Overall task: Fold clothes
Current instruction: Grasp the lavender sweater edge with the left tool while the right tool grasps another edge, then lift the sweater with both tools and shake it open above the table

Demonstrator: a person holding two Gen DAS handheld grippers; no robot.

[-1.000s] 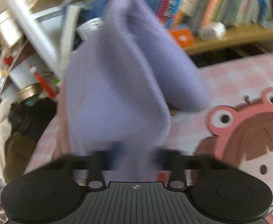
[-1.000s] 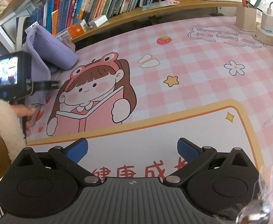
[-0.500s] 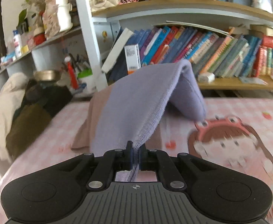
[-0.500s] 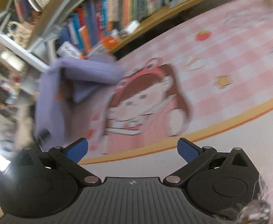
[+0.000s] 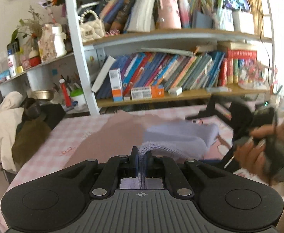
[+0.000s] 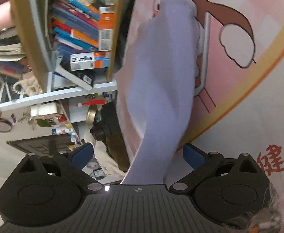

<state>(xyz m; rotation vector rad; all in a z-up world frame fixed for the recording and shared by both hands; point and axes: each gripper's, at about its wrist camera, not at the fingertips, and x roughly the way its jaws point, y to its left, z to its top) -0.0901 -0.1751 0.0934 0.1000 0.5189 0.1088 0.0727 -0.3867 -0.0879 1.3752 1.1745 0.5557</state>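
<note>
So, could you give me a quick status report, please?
Left gripper shut on lavender cloth. Right gripper open, cloth between its fingers. Nothing in the way.

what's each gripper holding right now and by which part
The left gripper is shut on the lavender garment, pinching its near edge. The right gripper is open; the cloth passes between its fingers but is not clamped.

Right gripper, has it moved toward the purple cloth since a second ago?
Yes. The right gripper has rolled sideways and closed in from the mat's white area; the purple cloth now runs between its open fingers.
</note>
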